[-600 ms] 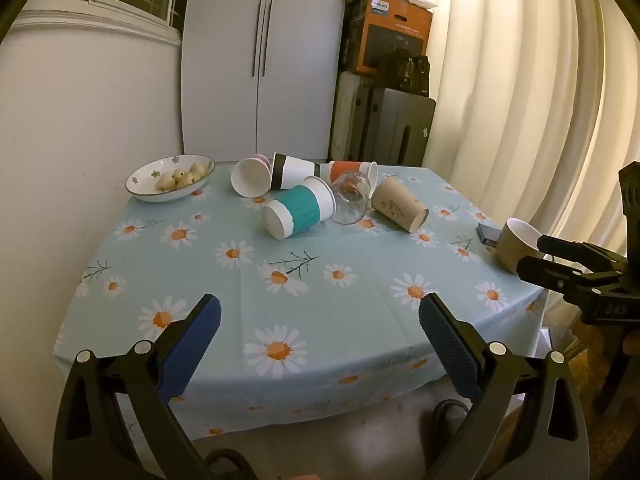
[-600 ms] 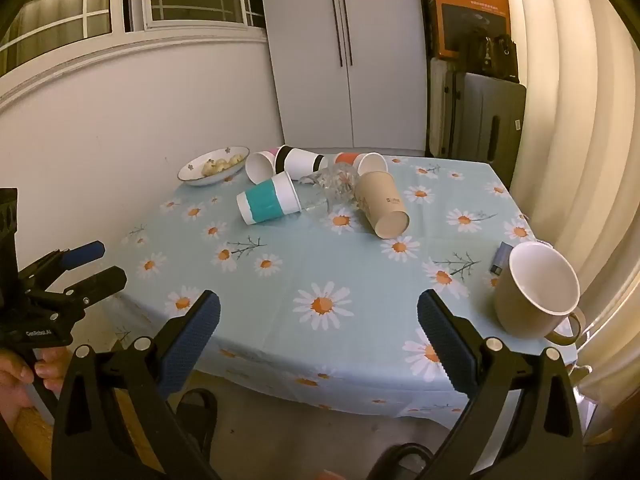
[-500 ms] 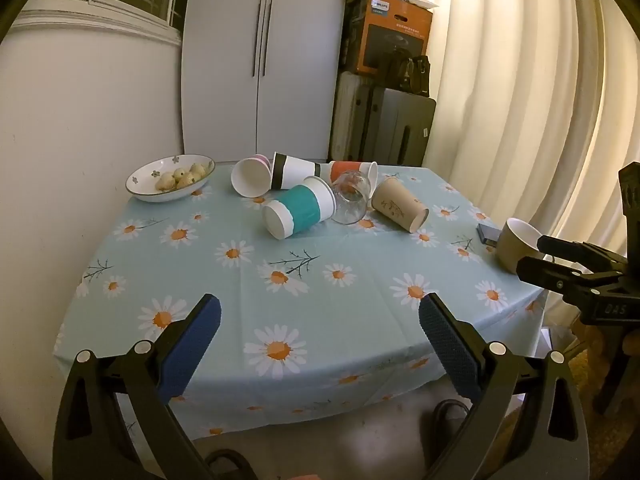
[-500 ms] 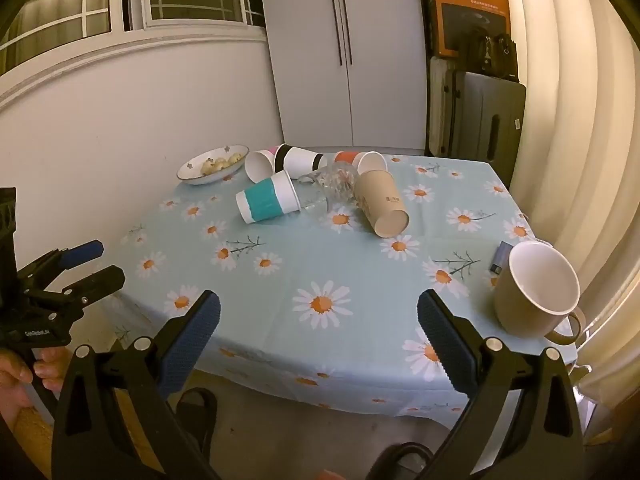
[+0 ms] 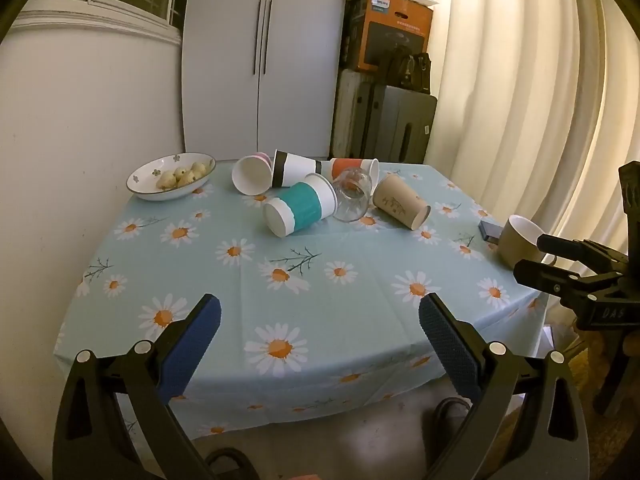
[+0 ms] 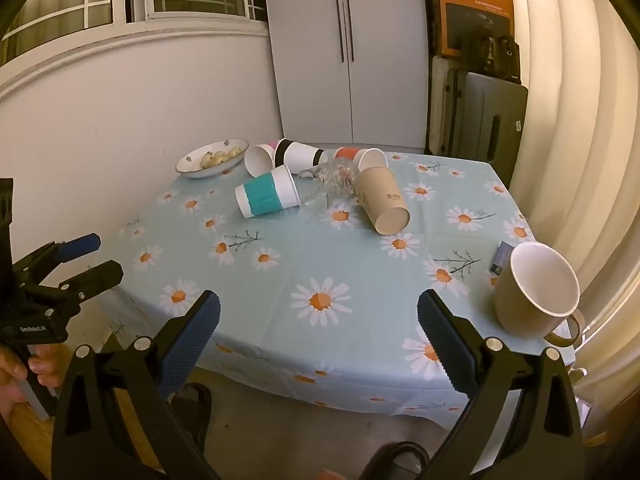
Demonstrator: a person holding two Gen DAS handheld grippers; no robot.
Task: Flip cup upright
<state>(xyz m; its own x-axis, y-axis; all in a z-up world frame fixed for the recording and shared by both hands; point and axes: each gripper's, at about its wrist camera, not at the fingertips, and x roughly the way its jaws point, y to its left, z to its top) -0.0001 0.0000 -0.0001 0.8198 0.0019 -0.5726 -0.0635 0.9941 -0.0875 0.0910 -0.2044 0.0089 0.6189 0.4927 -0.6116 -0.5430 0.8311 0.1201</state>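
Left gripper (image 5: 319, 322) open; 5 cups (image 5: 300, 208) toppled on table (image 5: 320, 280).

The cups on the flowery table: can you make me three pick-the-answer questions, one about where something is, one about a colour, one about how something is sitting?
1. Where is the bowl of snacks?
A. far left corner of the table
B. on the floor
C. beside the mug

2. What colour is the band on the nearest tipped paper cup?
A. red
B. teal
C. yellow

3. How is the brown mug sitting?
A. upside down
B. on its side
C. upright

Answers:
1. A, it sits by the wall, left of the cup pile.
2. B, a teal sleeve wraps its white body.
3. C, its open mouth faces up near the right tool.
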